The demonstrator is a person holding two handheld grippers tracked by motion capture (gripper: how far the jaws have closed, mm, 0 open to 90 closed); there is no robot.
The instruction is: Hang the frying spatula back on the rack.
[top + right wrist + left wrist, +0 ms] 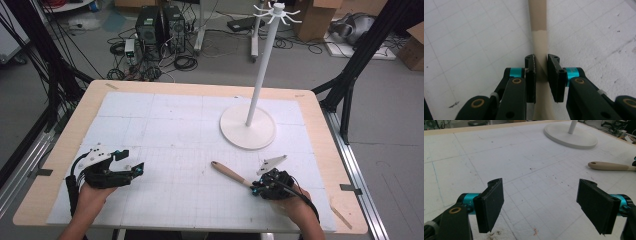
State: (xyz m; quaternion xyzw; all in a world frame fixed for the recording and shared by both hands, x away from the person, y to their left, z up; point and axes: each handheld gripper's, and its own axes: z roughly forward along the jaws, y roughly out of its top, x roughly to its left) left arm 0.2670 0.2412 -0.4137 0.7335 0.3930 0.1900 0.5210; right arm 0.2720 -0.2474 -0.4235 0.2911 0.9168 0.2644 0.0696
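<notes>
Cables, computer towers and boxes crowd the floor beyond the table point(65, 150), whose white gridded mat carries a tall white stand point(248, 127) toward the far right corner. From the high view, the left gripper point(131, 161) hovers near the left edge with nothing in it, while the right gripper point(256, 189) sits near the front right, at the near end of a wooden-handled tool point(231, 173) that lies slanting away toward the mat's middle. In the left gripper view, the left gripper point(540, 202) has its jaws spread wide over bare mat, the tool point(610, 166) and the stand point(571, 137) lying off toward the far right. In the right gripper view, the right gripper point(540, 75) is clamped on the tool point(538, 37), pads pressing both sides of its pale neck. That view settles the grip, which the high view hides under the hand; the high view alone gives the tool's full lie and the stand's hooks. The risk, I judge: the hold is narrow and near one end, so the long handle could pivot or slip when lifted.
</notes>
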